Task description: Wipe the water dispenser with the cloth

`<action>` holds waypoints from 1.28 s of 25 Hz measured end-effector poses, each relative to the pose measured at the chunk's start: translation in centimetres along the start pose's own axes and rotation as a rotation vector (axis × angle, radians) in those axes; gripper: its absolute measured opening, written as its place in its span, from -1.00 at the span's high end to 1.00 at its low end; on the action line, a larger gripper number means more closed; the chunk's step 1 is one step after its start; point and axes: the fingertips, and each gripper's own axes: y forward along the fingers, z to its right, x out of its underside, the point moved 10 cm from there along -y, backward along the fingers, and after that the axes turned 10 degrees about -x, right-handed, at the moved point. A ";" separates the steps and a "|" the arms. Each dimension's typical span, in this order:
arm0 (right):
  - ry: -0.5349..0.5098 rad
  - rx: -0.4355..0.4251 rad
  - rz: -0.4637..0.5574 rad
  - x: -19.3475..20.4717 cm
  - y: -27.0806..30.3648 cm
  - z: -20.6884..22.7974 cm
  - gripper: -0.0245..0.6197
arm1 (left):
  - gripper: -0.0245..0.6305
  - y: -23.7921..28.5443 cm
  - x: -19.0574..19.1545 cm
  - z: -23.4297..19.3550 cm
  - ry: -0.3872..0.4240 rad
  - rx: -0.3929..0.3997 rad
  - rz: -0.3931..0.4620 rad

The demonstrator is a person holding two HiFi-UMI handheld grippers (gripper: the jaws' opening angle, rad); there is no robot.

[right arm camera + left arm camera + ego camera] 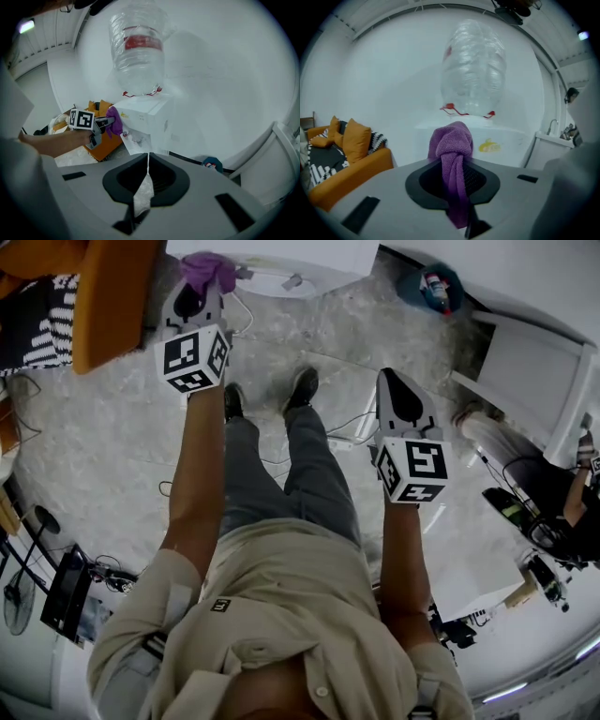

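Head view: the left gripper (194, 296) reaches toward the white box-shaped water dispenser (291, 263), its jaws clamped on a bunched purple terry cloth (208, 270) that lies right against the dispenser's front edge. The right gripper (392, 381) hangs lower, well back from the dispenser and over the pale marbled floor (112, 437). To the right of the dispenser sits a round teal tub (431, 287) holding a small item too small to make out.

Left gripper view: the jaws are pressed onto the purple cloth (451, 140), whose knotted end sticks up past the tips of the left gripper (455, 164). The dispenser (506, 143) stands just ahead, carrying an upturned clear plastic bottle (473, 65); how full it is cannot be told. An orange sofa (351, 161) is off to the dispenser's left.

Right gripper view: the right gripper (148, 155) has its jaws drawn together at the tips with nothing between them. Ahead, the left gripper (101, 124) holds the cloth (114, 121) at the dispenser's (147, 115) front, below the bottle (138, 47).
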 end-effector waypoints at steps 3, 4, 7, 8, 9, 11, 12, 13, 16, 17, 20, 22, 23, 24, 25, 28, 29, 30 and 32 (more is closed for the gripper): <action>0.005 0.010 -0.003 0.1 0.0 0.2 0.84 | 0.71 0.0 1.4 6.2 0.007 0.157 -0.027; 0.009 0.015 -0.005 0.3 0.0 0.4 0.84 | 0.71 0.1 1.7 8.5 0.015 0.208 -0.032; 0.022 0.034 -0.017 1.2 -0.4 1.0 0.84 | 0.71 0.4 2.5 14.6 0.036 0.343 -0.041; 0.027 0.040 -0.021 1.6 -0.6 1.2 0.84 | 0.71 0.4 2.7 15.9 0.033 0.374 -0.045; 0.031 0.045 -0.025 1.9 -0.8 1.4 0.84 | 0.71 0.5 2.9 16.5 0.026 0.390 -0.048; 0.038 0.054 -0.030 2.4 -1.2 1.9 0.84 | 0.71 0.7 3.0 16.1 0.022 0.380 -0.046; 0.042 0.058 -0.032 2.6 -1.3 2.1 0.84 | 0.71 0.7 3.1 15.2 0.022 0.355 -0.044; 0.046 0.061 -0.034 2.8 -1.4 2.3 0.84 | 0.71 0.7 3.2 13.8 0.018 0.317 -0.043; 0.053 0.059 -0.039 3.1 -1.0 2.3 0.84 | 0.71 0.7 3.7 7.0 -0.022 0.136 -0.044; 0.052 0.054 -0.039 3.1 -0.8 2.2 0.84 | 0.71 0.7 3.8 4.3 -0.035 0.062 -0.046; 0.042 0.037 -0.042 3.0 0.1 1.5 0.84 | 0.71 0.9 4.4 -2.5 -0.041 -0.106 -0.064; 0.037 0.024 -0.050 2.9 0.8 0.8 0.84 | 0.71 1.1 5.2 -4.2 -0.024 -0.133 -0.089; 0.033 0.017 -0.054 2.9 1.2 0.5 0.84 | 0.71 1.4 5.7 -3.9 -0.015 -0.115 -0.101; 0.030 0.012 -0.058 2.8 1.4 0.2 0.84 | 0.71 1.6 6.2 -3.0 -0.006 -0.079 -0.110; 0.027 0.008 -0.060 2.8 1.6 0.0 0.84 | 0.71 1.8 6.6 -1.6 0.000 -0.033 -0.114; 0.022 0.010 -0.065 2.9 1.7 -0.3 0.84 | 0.71 1.6 7.7 4.0 -0.019 0.098 -0.118; 0.023 0.014 -0.067 3.0 1.7 -0.2 0.84 | 0.71 1.3 8.0 5.8 -0.038 0.132 -0.122; 0.026 0.019 -0.070 3.1 1.6 -0.1 0.84 | 0.72 1.0 8.3 7.4 -0.059 0.163 -0.128; 0.034 0.029 -0.074 3.4 1.4 0.3 0.84 | 0.72 0.4 8.8 10.5 -0.098 0.208 -0.141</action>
